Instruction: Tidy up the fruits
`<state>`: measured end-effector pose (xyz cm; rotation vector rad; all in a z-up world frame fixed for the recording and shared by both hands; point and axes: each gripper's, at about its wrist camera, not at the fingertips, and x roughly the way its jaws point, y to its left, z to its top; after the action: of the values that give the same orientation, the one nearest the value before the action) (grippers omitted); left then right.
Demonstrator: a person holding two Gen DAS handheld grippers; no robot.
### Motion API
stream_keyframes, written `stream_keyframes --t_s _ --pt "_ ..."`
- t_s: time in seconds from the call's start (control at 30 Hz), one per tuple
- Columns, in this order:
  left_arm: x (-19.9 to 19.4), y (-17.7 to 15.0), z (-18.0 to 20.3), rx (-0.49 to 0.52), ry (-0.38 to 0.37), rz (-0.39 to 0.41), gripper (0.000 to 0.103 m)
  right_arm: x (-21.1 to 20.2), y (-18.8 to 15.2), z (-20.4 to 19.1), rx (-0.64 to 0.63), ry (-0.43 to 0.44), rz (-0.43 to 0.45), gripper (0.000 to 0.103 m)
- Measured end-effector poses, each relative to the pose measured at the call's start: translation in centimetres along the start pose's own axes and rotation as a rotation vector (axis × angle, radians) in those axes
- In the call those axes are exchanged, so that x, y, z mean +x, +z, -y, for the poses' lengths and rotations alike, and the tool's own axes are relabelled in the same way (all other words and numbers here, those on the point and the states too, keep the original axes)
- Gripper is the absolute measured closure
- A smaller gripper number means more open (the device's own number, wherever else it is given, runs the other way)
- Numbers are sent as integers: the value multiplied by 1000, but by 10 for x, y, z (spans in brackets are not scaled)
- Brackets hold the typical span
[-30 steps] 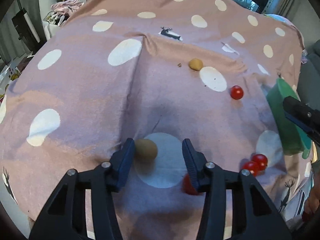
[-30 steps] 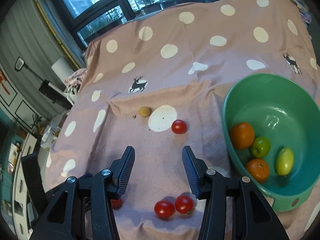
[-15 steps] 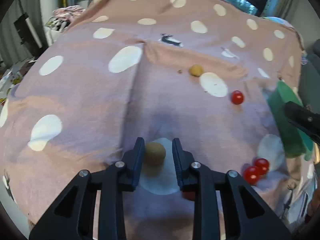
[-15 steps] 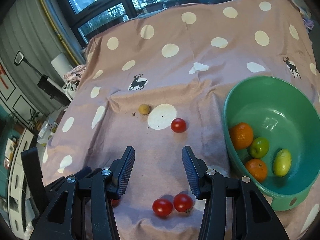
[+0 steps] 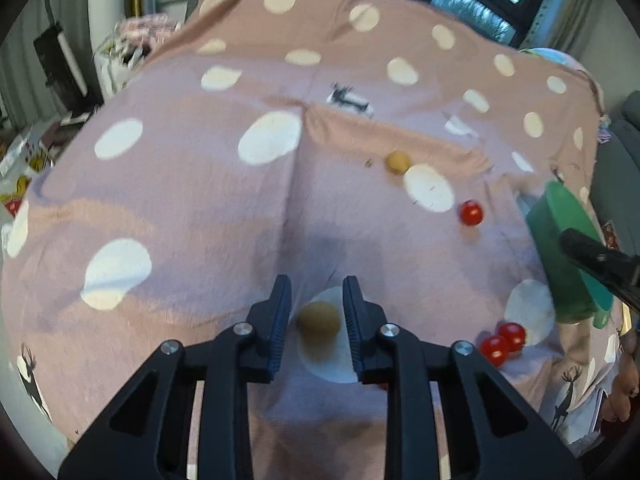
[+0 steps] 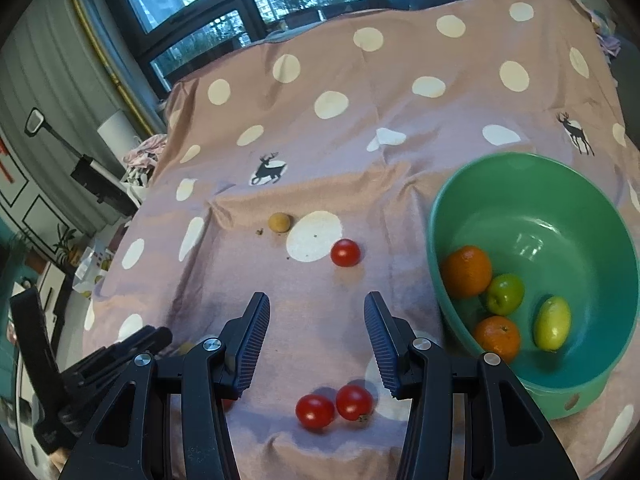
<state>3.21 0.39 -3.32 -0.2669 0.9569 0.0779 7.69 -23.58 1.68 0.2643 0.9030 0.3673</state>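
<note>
my left gripper is clamped on a small brown fruit over a white dot near the cloth's front edge. my right gripper stands half open, empty. the green bowl sits toward the cloth's right edge.

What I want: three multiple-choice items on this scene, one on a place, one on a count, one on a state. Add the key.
1. The yellow-green fruit lies: A on the cloth; B in the green bowl; C between gripper fingers.
2. Oranges in the bowl: A one; B two; C three.
3. The right gripper is: A open and empty; B shut on a tomato; C shut on an orange.
Key: 1 B, it rests on the bowl's floor; 2 B, two sit beside the green apple; 3 A, its jaws stand apart with nothing between.
</note>
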Motion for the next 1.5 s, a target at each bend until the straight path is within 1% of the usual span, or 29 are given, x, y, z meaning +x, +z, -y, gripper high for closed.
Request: stream_keyframes --t_s 0.03,0.07,0.13,0.17,0.2,0.23,0.27,0.33,0.43,0.5,0.57,0.67,0.73,0.9,0.97,1.07,1.17,1.37,1.5 --pt "5 -1 -1 -7 5 -21 79 0 0 1 4 -2 -1 53" --pt "7 -1 -1 -13 -7 -34 79 0 0 2 7 -2 -3 53" --pt "11 -3 1 -11 -63 -55 78 -1 0 1 7 -4 -3 53" --pt "15 -3 3 -6 -71 -67 77 -2 0 1 7 -5 -1 53" --pt "15 -3 4 -2 -49 -56 79 -3 0 1 6 -7 2 53" --pt "17 -3 4 -3 -32 -63 78 -3 0 1 5 -8 3 53" --pt "20 -4 4 -8 -27 -76 78 -4 0 1 3 -7 4 53" --pt "23 -6 4 -12 -27 -78 76 -4 -1 1 1 -4 4 53" --pt "28 -8 7 -7 -24 -89 75 -3 0 1 2 -4 2 53" --pt "28 -11 13 25 -3 -66 75 -3 0 1 2 -4 -1 53" --pt "29 -11 14 36 11 -48 76 -3 -1 2 4 -5 -1 53" --pt "28 -13 17 55 20 -37 76 -3 -1 3 4 -5 1 53" --pt "24 -12 17 48 3 -24 76 -3 -1 2 3 -6 -2 53" --pt "-11 -6 16 33 -69 88 76 -3 0 4 9 -5 2 53" --pt "-19 -4 15 25 -87 116 76 0 0 4 16 3 -1 53" --pt "-23 -2 8 0 -108 121 76 13 2 1 32 14 -29 53" --pt "-21 1 2 -26 -121 111 76 34 9 -14 17 6 -57 53" --pt "-20 4 1 -36 -146 104 76 83 39 -48 -28 -12 -90 54" --pt "-20 6 -3 -44 -153 103 76 126 62 -62 -18 -45 -146 54"
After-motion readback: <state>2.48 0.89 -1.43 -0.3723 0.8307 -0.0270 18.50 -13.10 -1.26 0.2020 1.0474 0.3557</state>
